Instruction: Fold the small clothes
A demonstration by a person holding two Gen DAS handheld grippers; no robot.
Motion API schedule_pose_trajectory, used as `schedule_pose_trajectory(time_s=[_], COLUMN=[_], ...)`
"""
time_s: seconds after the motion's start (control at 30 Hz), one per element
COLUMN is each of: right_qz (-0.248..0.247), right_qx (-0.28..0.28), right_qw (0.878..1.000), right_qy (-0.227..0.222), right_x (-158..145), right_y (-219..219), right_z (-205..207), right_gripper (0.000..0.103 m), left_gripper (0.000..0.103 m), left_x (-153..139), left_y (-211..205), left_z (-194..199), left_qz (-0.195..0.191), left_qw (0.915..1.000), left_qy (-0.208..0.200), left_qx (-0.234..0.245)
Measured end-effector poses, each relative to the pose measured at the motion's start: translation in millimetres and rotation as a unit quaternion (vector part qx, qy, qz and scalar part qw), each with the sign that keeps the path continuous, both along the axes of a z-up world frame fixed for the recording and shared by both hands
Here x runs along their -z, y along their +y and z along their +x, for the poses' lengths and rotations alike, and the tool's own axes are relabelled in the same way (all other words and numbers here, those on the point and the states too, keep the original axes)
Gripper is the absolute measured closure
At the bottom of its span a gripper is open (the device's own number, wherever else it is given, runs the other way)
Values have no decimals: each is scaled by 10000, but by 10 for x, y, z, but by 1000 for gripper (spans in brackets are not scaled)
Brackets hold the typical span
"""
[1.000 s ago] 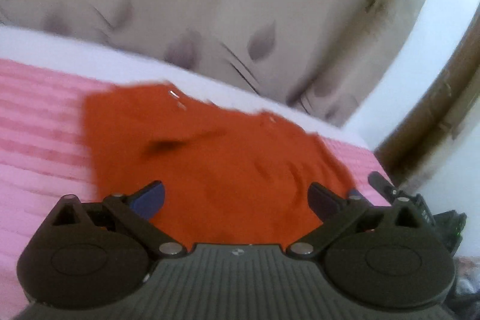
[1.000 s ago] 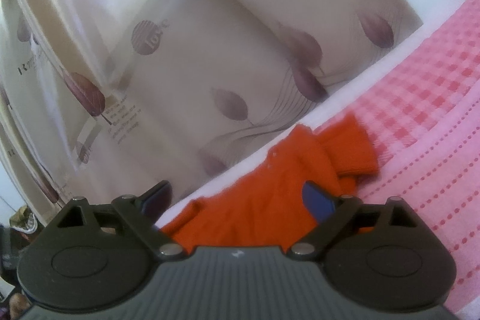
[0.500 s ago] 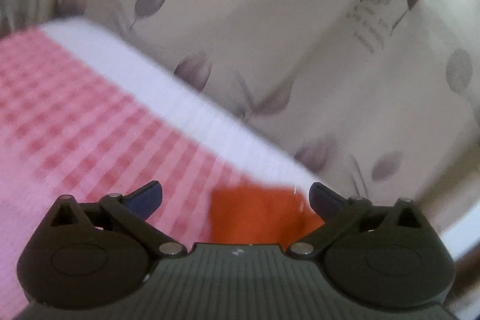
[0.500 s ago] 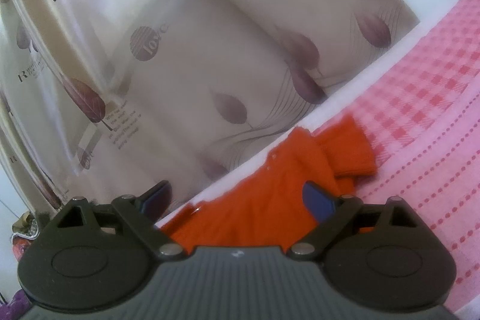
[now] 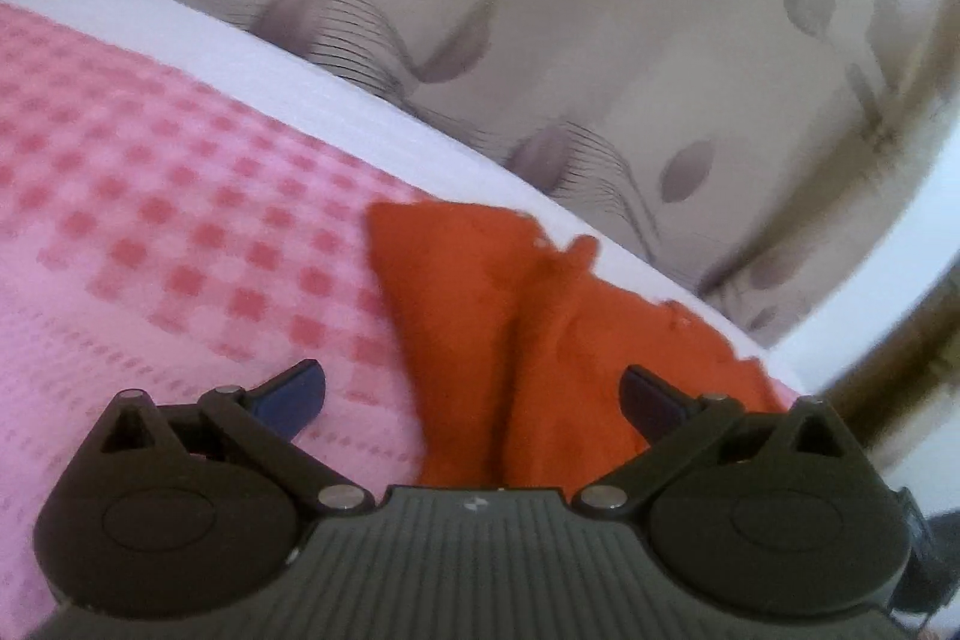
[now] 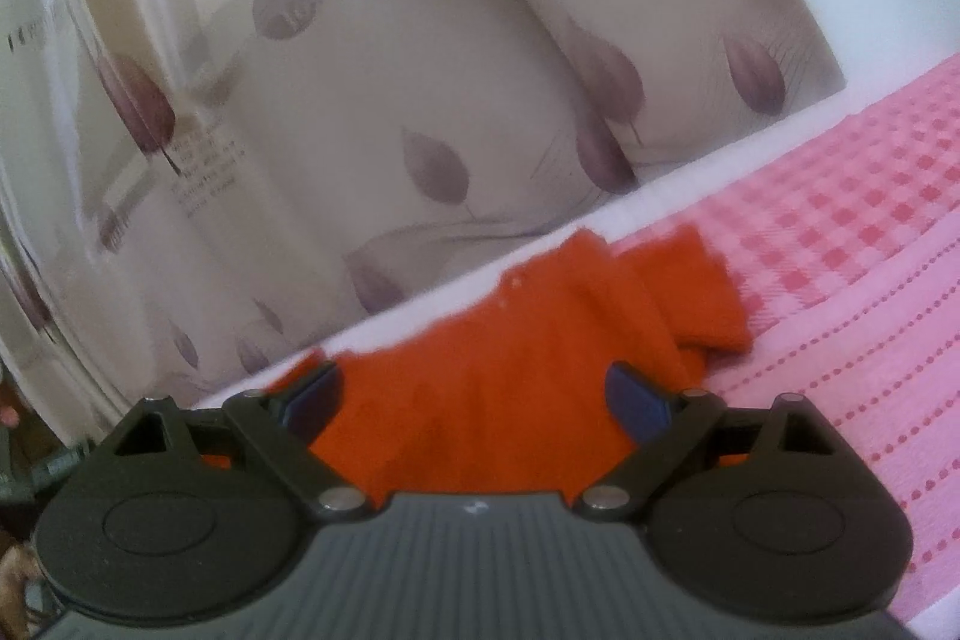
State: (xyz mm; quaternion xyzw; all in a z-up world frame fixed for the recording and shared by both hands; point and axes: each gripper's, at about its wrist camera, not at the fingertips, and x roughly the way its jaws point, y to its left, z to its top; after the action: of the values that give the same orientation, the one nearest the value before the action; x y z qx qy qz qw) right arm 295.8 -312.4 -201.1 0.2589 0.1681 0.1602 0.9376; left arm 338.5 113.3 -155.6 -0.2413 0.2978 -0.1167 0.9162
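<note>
Leaf-printed beige curtain hangs behind pink checked bedcover; daylight glows through.

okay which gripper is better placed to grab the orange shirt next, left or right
Right, probably. The right gripper is open with the orange shirt filling the gap between its fingers. The left gripper, also open, has the shirt off toward its right finger, with pink blanket by the other.

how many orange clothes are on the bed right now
1: one orange garment, crumpled on the pink checked blanket by the curtain side; anything beneath it is hidden.
</note>
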Motion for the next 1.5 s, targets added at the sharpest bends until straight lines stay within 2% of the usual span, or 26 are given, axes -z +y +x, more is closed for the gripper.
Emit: schedule_pose_trajectory(time_s=[0.1, 0.2, 0.27, 0.3, 0.33, 0.37, 0.47, 0.73, 0.83, 1.13, 1.37, 1.5], right_qz=[-141, -184, -212, -235, -267, -303, -446, -1331, -1579, -1759, -2287, -2821], right_qx=[-3, 6, 12, 12, 11, 12, 29, 41, 66, -4, 18, 78], right_qw=[9999, 9998, 9997, 9996, 9995, 9993, 9986, 9889, 9849, 9812, 9696, 9548], right_qy=[81, 116, 143, 158, 178, 199, 277, 660, 711, 795, 871, 930], right_x=[-14, -15, -19, -20, -22, -24, -33, -50, -48, -45, -42, -29], right_y=[37, 47, 55, 60, 71, 80, 122, 382, 460, 520, 677, 838], right_z=[25, 30, 38, 42, 48, 56, 76, 200, 215, 238, 269, 299], right_gripper=[8, 8, 8, 8, 8, 8, 8, 7, 7, 2, 0, 0], left_gripper=[1, 4, 16, 34, 62, 73, 73, 66, 66, 65, 64, 63], left_x=[-12, 10, 16, 28, 35, 59, 92, 59, 59, 56, 53, 53], left_y=[-70, -121, -115, -105, -91, -71, -15, -259, -288, -336, -359, -370], left_z=[109, 253, 308, 348, 357, 389, 378, 288, 269, 255, 247, 243], left_qz=[106, 346, 321, 284, 286, 227, 33, 987, 1136, 1334, 1462, 1526], left_qw=[9984, 9954, 9952, 9957, 9964, 9970, 9978, 9935, 9919, 9894, 9876, 9867], left_qy=[-85, -159, -170, -152, -128, -20, 3, -302, -350, -393, -422, -436], left_qx=[554, 882, 910, 871, 786, 739, 669, 477, 446, 409, 375, 359])
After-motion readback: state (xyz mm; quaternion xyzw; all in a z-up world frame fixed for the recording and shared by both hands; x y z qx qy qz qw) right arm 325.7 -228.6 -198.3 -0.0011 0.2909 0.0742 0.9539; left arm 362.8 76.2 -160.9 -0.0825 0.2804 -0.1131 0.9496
